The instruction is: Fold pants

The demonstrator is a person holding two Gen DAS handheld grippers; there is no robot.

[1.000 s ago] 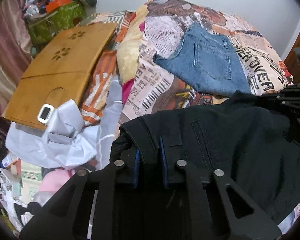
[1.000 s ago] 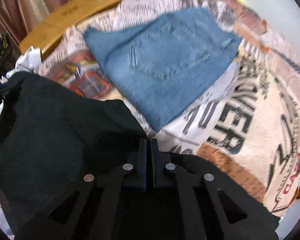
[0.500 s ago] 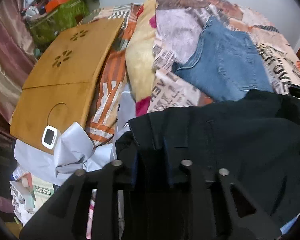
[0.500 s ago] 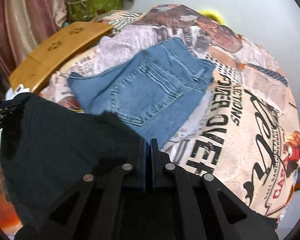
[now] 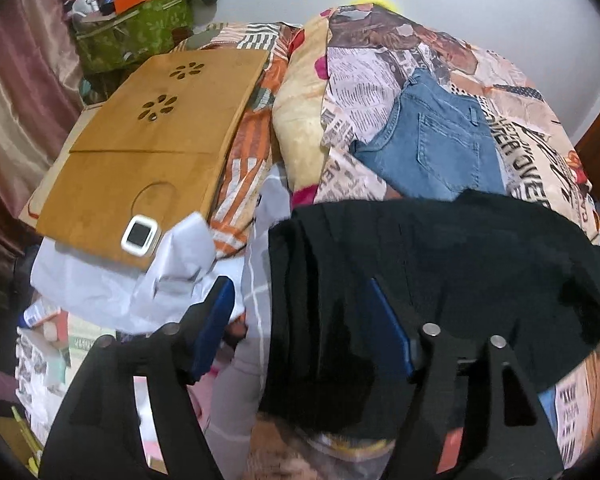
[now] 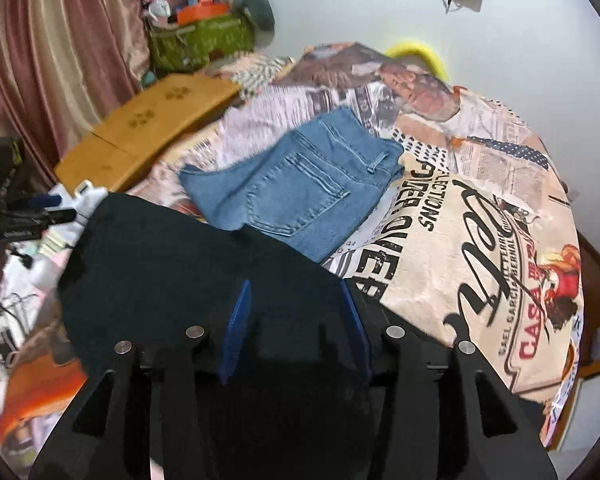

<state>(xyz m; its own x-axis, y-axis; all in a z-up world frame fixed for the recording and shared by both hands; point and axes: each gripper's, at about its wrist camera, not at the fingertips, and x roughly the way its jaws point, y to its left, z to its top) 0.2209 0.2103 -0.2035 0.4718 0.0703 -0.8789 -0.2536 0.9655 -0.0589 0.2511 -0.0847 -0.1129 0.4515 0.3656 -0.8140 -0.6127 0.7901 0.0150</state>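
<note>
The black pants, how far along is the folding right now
Done: the blue jeans lie folded flat on the bedspread. In hand: nothing; the left gripper and right gripper are both open, the black pants lying in front of the jeans. Left: whether more folds are needed can't be told.

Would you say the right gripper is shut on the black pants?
No, the right gripper stands open, its blue pads apart over the black pants.

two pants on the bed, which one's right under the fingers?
The black pants, spread beneath both open grippers; the blue jeans lie folded farther up the bed.
</note>
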